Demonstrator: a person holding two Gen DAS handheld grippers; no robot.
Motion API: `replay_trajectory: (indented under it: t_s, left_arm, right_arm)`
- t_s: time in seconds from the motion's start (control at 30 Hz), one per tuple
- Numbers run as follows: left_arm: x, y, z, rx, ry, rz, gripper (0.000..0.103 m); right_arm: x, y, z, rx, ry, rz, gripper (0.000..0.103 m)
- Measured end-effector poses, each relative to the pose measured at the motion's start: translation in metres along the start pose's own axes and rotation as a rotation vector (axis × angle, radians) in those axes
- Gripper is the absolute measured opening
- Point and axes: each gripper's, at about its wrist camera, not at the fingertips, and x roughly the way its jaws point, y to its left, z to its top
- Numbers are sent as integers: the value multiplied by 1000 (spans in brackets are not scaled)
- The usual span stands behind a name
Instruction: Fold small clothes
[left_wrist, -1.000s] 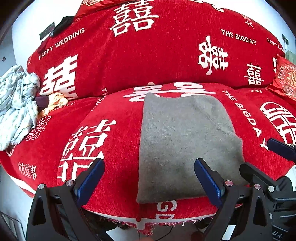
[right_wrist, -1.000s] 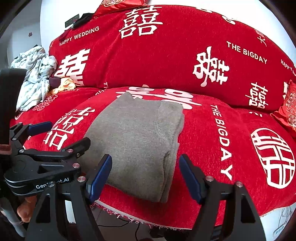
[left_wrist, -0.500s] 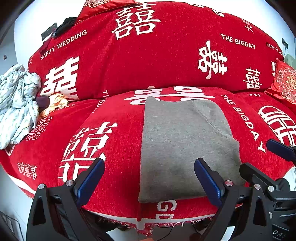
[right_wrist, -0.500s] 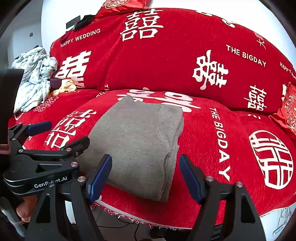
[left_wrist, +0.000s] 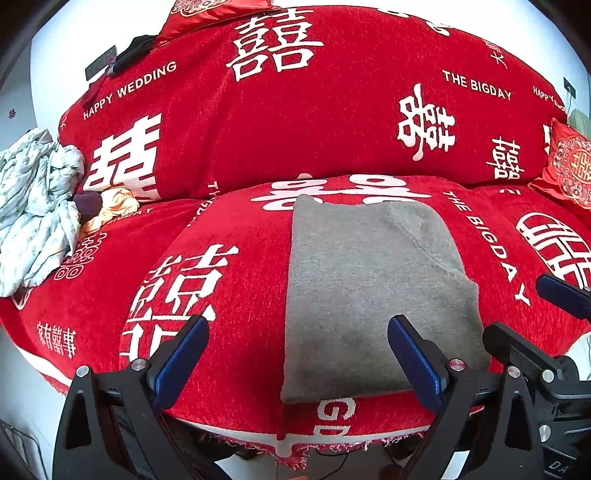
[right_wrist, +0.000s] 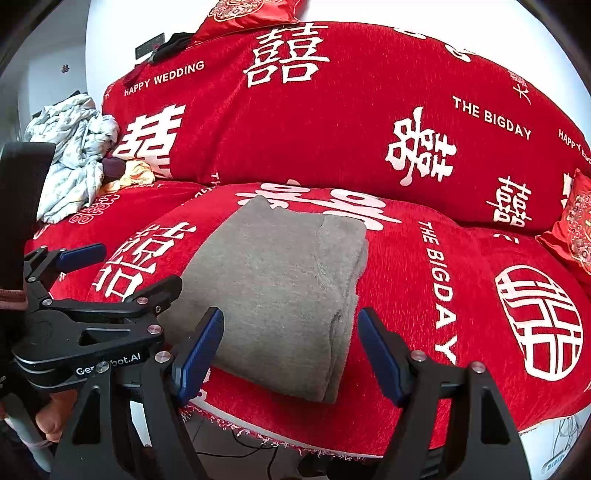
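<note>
A grey knit garment (left_wrist: 369, 288) lies folded into a flat rectangle on the red sofa seat (left_wrist: 229, 258), its near edge close to the seat's front. My left gripper (left_wrist: 297, 354) hovers open just before that near edge, with nothing between its blue pads. The right wrist view shows the same grey garment (right_wrist: 280, 288) with its thick folded side on the right. My right gripper (right_wrist: 290, 350) hangs open in front of the near right corner, holding nothing. The left gripper (right_wrist: 103, 280) also appears at that view's left.
A crumpled pale patterned cloth (left_wrist: 33, 210) and a yellow cloth (left_wrist: 114, 206) lie at the sofa's left end. A red embroidered cushion (left_wrist: 569, 166) sits at the right. The red backrest (left_wrist: 295, 110) rises behind the seat. Cables (right_wrist: 240, 441) lie on the floor below the front edge.
</note>
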Motion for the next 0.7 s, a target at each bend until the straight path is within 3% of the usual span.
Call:
replay_trajectory:
  t_s: [0.7]
  left_arm:
    - [-2,-3,-1,5,1,-2,98]
  right_arm:
    - [-2,0,1,0,0,2,78]
